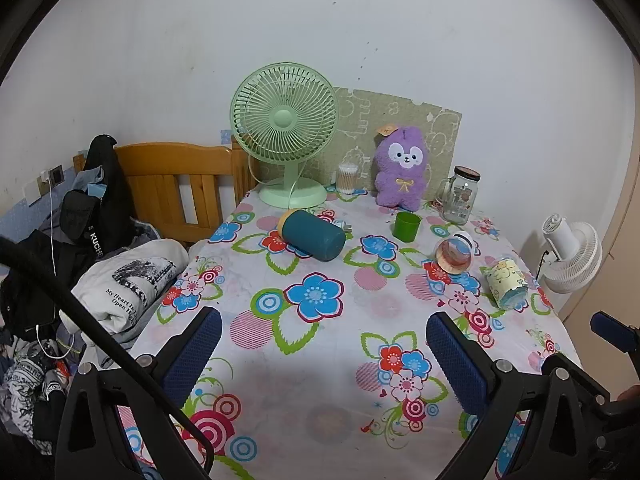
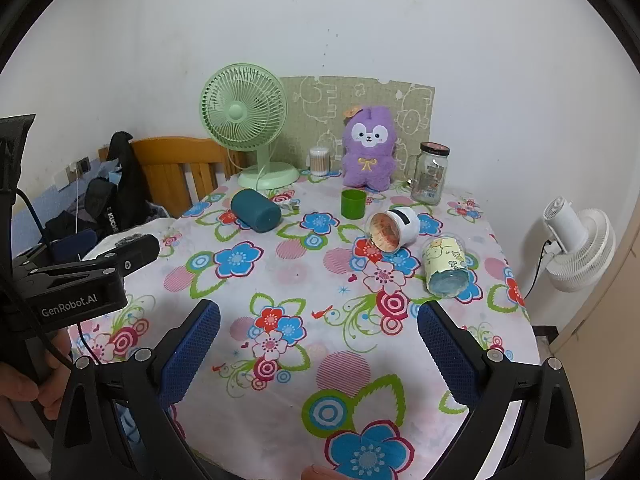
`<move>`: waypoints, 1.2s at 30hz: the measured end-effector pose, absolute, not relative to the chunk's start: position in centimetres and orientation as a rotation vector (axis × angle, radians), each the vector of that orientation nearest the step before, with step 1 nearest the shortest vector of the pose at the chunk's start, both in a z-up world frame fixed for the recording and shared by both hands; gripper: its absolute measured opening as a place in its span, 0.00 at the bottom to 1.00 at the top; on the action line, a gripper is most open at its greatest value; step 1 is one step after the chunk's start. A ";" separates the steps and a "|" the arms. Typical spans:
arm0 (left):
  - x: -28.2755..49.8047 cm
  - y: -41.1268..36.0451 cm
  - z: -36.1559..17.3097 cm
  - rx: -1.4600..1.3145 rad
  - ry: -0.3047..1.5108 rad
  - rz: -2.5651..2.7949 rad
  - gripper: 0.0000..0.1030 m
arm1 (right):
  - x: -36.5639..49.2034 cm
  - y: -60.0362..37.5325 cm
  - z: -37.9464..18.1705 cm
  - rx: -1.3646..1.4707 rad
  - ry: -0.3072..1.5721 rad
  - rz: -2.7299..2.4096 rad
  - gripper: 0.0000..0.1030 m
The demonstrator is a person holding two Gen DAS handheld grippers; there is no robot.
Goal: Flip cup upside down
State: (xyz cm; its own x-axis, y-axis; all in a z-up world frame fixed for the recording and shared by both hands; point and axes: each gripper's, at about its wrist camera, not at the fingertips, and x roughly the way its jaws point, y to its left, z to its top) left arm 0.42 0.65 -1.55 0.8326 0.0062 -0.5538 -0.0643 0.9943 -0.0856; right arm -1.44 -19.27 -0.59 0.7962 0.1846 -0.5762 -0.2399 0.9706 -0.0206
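Blue bumpy pads sit on both grippers, and both sets of jaws are spread wide with nothing between them. The left gripper (image 1: 322, 350) and the right gripper (image 2: 318, 344) hover low over the near part of the flowery tablecloth (image 2: 280, 280), where no things lie, so there is lots of room to move here. Farther in, three things lie on their sides: a yellow cartoon cup (image 2: 446, 266) near the right edge, a white cup (image 2: 392, 228) just beside it with its reddish inside facing us, and a dark teal bottle (image 2: 256, 210) on the left. The green cup (image 2: 353, 204) stands upright with its mouth up, between the teal bottle and the white cup, well apart from both grippers. I think this is the cup to flip. A good way is to come straight in, pinch its sides, lift, turn it over and set it mouth down. Watch the purple plush toy (image 2: 370, 150) and the glass jar (image 2: 431, 174) close behind it. At the back stands the green fan (image 2: 244, 120).
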 end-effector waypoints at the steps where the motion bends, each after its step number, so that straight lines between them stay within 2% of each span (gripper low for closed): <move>1: 0.4 0.7 -1.6 -0.103 0.586 0.038 1.00 | -1.4 -19.3 -0.6 -0.095 0.609 0.229 0.97; 19: 3.6 1.8 -4.7 -0.084 0.677 0.053 1.00 | 2.9 -18.4 -2.7 -0.106 0.701 0.268 0.97; 36: 14.0 6.2 -9.2 0.052 0.846 0.111 1.00 | 17.9 -12.7 -5.3 -0.263 0.805 0.435 0.97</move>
State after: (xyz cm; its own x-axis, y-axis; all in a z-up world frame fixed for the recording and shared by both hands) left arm 13.97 6.18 -9.25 0.6577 0.1191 -0.7438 -0.0776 0.9929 0.0904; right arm 17.87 -12.70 -5.30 0.6120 0.2739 -0.7419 -0.4700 0.8804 -0.0627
